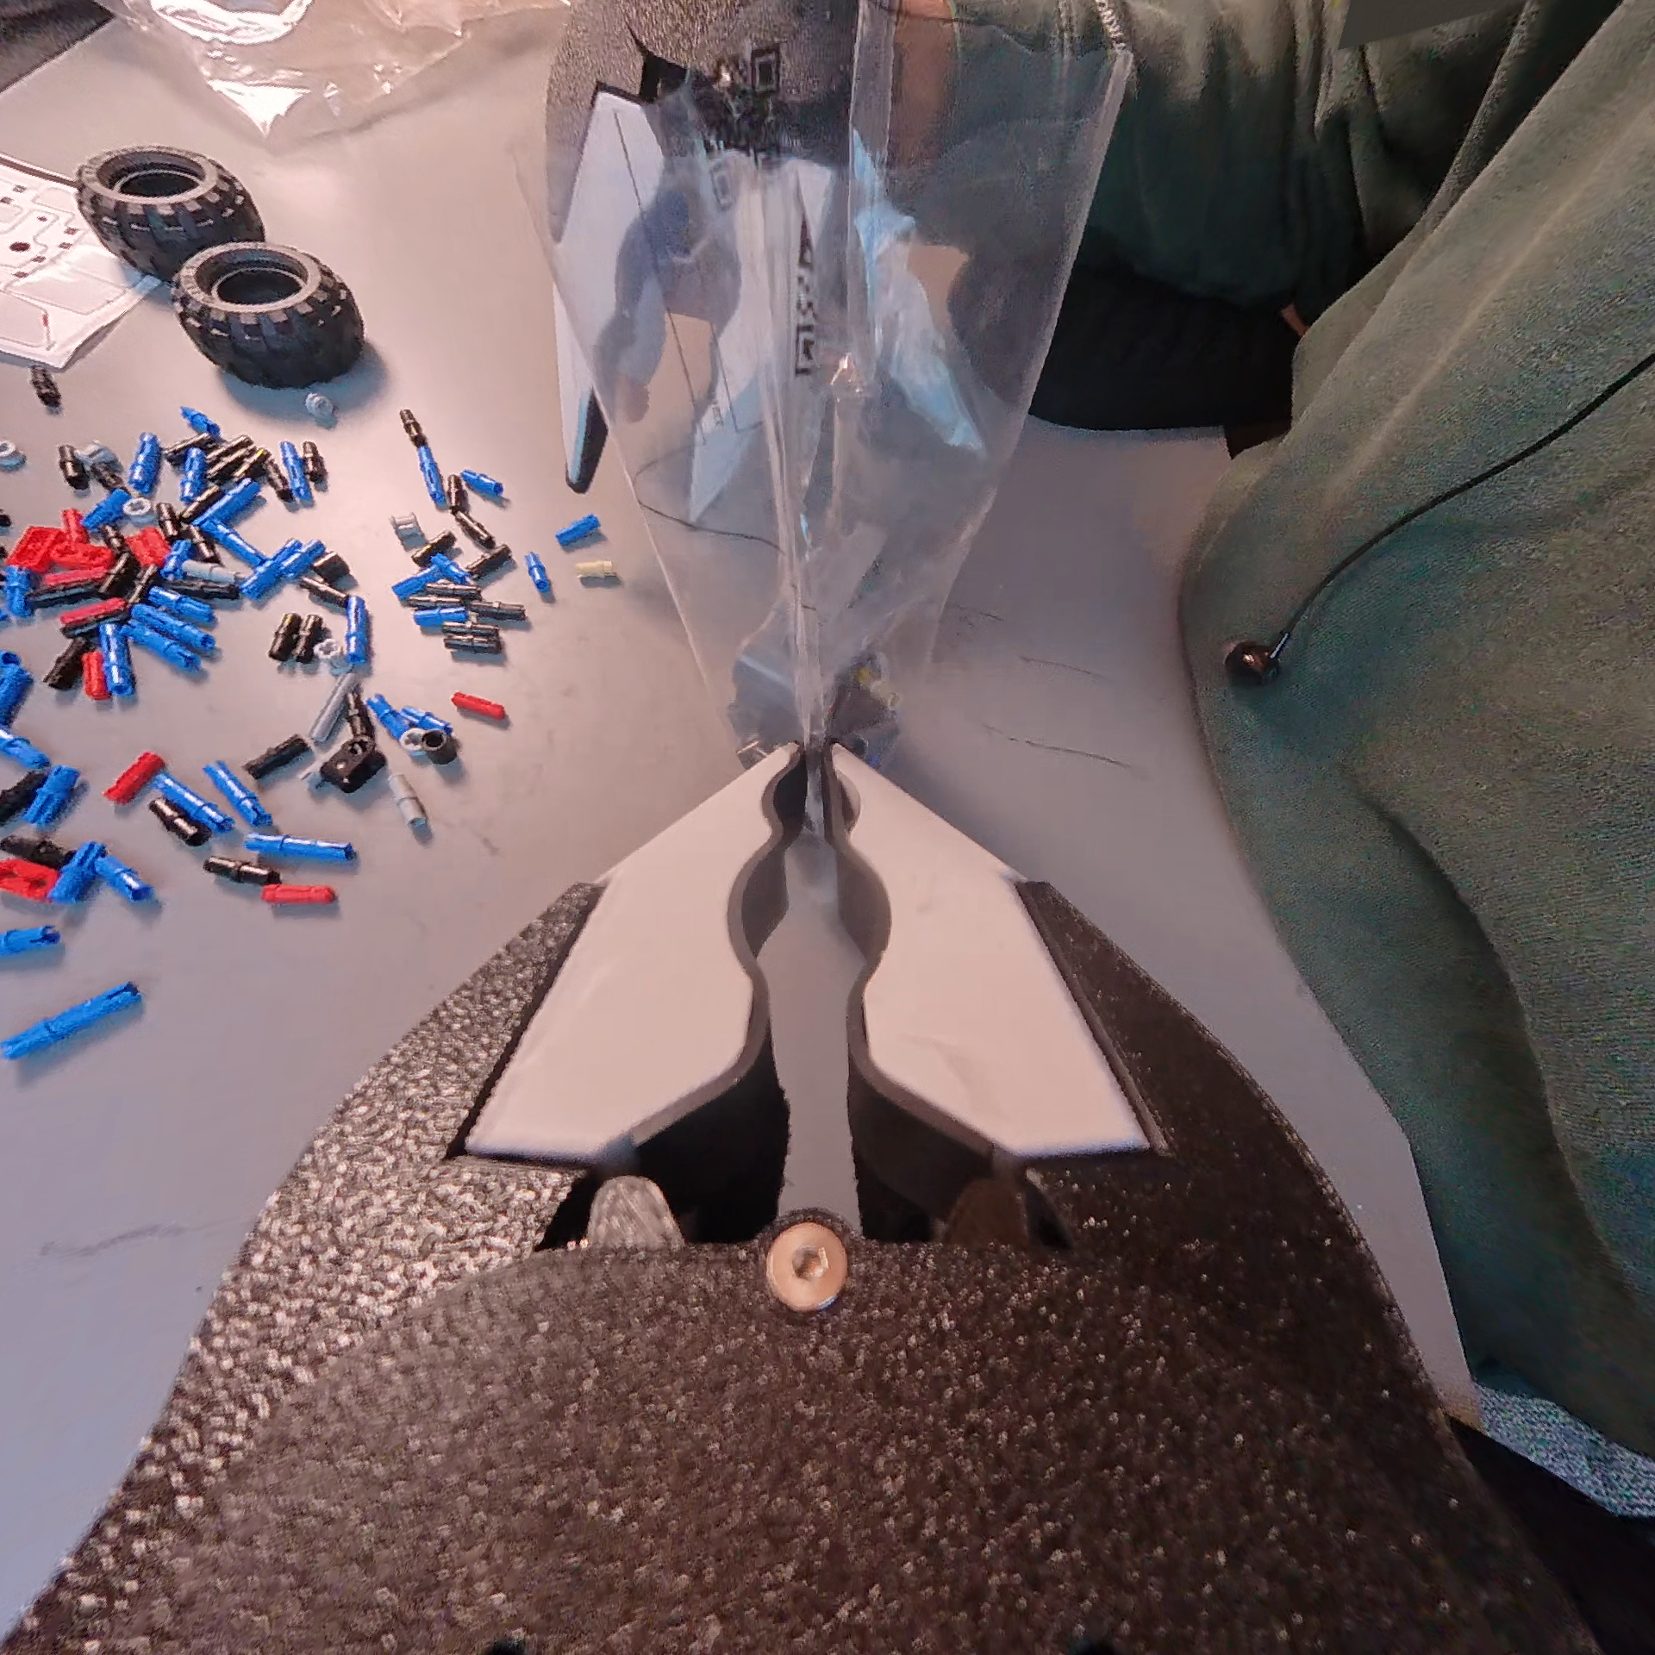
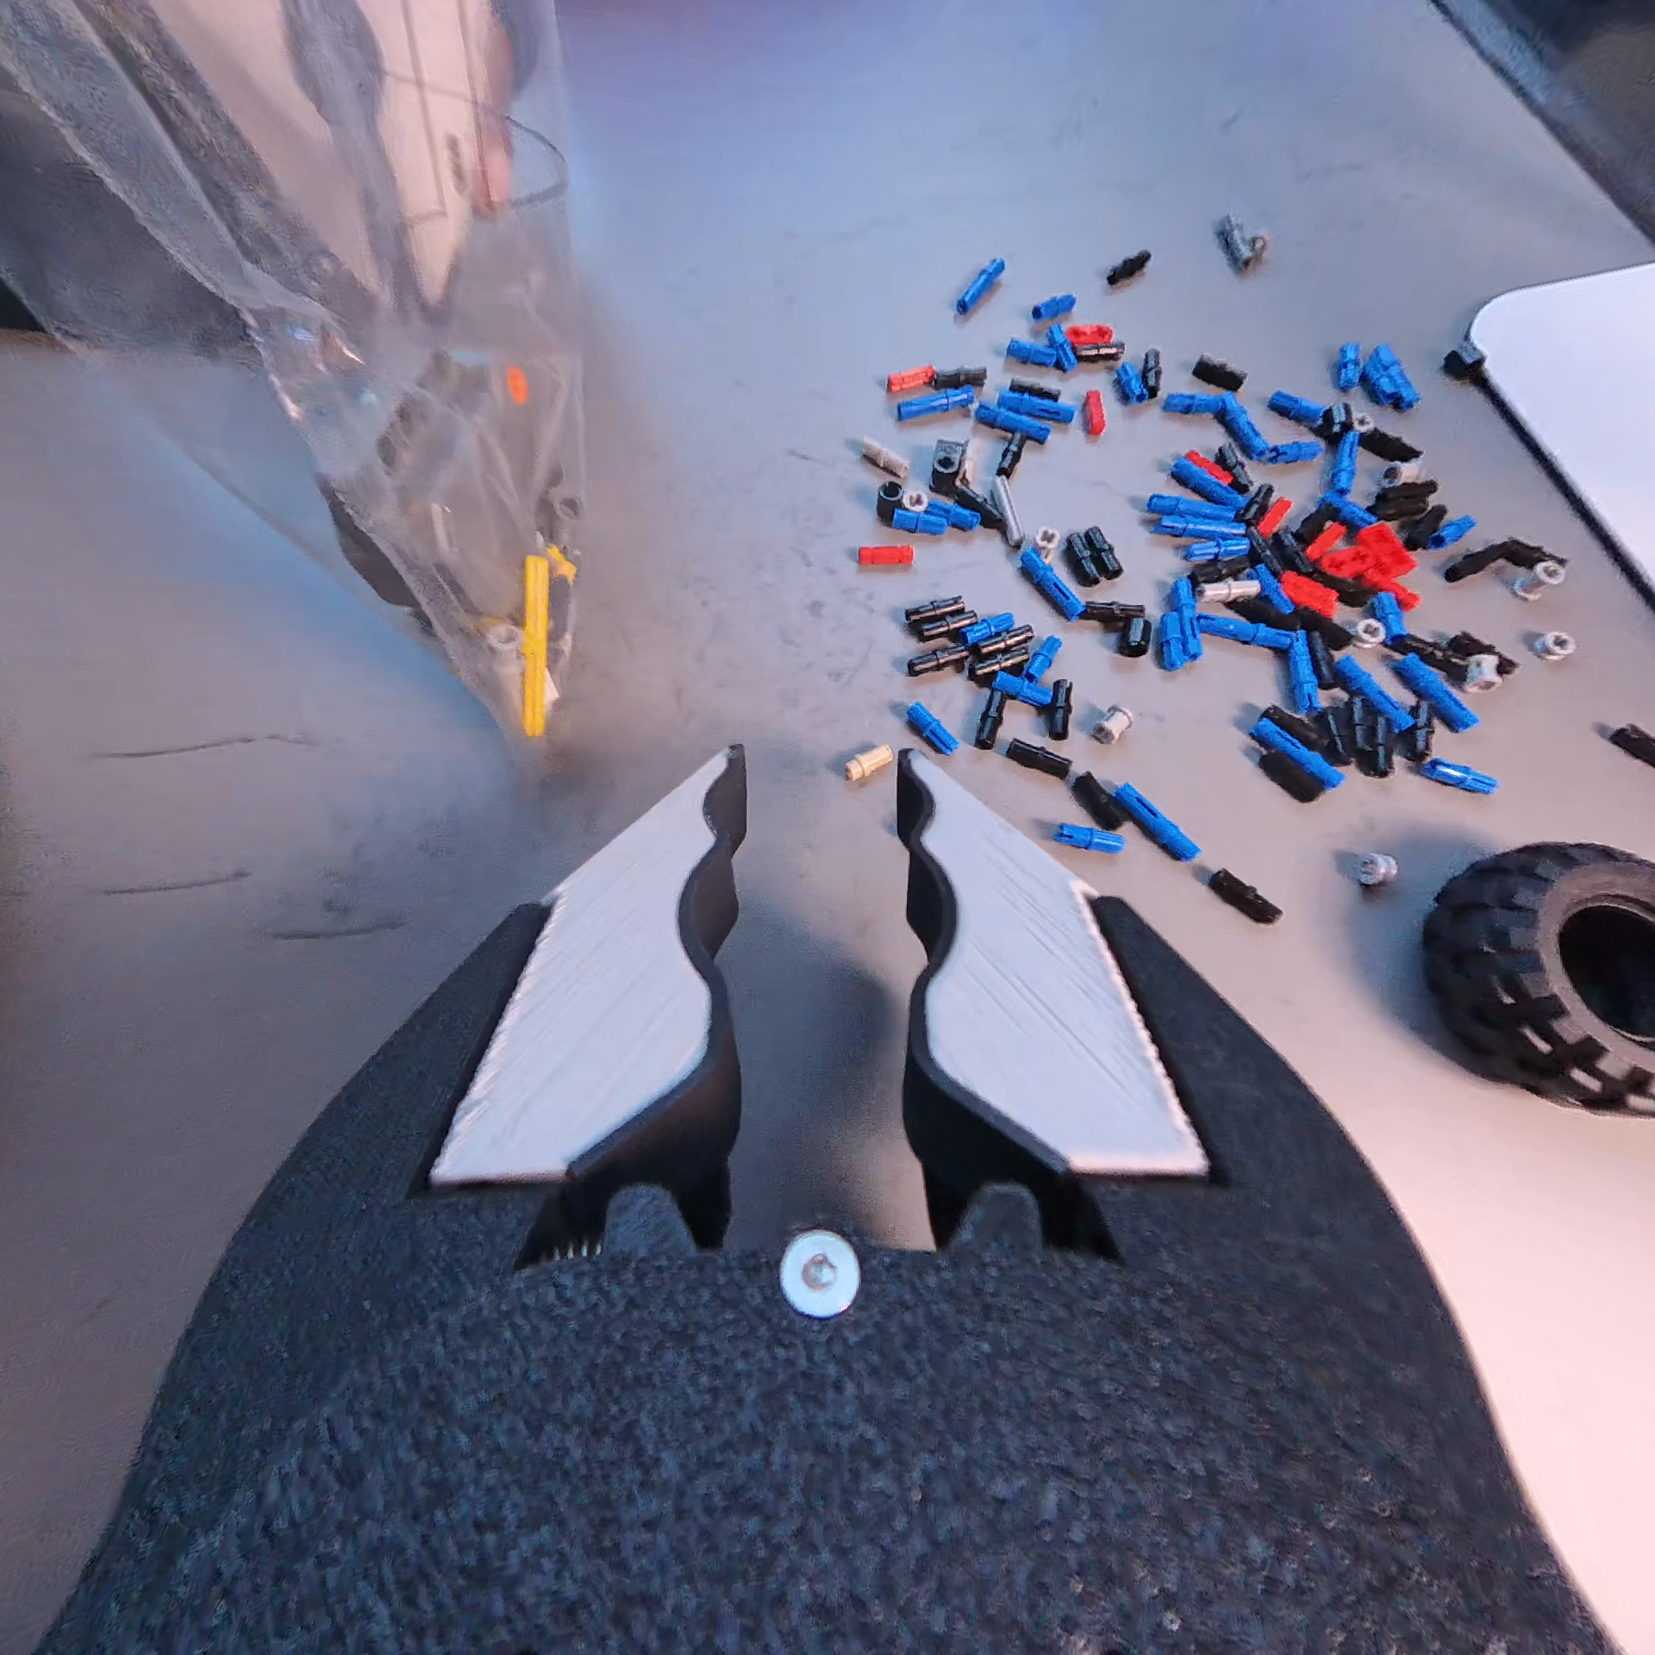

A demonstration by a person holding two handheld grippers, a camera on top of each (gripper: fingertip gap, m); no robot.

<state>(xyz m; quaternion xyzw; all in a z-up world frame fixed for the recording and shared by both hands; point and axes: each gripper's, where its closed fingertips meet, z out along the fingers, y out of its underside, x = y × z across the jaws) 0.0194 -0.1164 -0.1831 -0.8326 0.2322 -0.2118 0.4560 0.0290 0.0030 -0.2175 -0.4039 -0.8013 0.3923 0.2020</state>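
My left gripper [image 1: 817,757] is shut on the edge of a clear plastic bag [image 1: 833,358] that holds small building parts, and the bag stands up in front of the fingers. The same bag [image 2: 430,430] shows at the upper left of the right wrist view, with a yellow piece [image 2: 535,645] and dark parts inside. My right gripper [image 2: 819,761] is open and empty just above the grey table [image 2: 716,269], its tips beside a small tan pin [image 2: 869,763]. The other gripper [image 1: 591,269] shows behind the bag in the left wrist view.
A scatter of blue, black and red pins [image 1: 179,582] [image 2: 1254,555] lies on the table. Two black tyres [image 1: 269,313] sit beside a printed sheet [image 1: 45,269]; one tyre [image 2: 1558,976] is at the right. A person's green sleeve [image 1: 1433,716] lies on the right. An empty bag [image 1: 313,54] lies far back. The tips of one gripper are about 12 centimeters away from the tips of the other.
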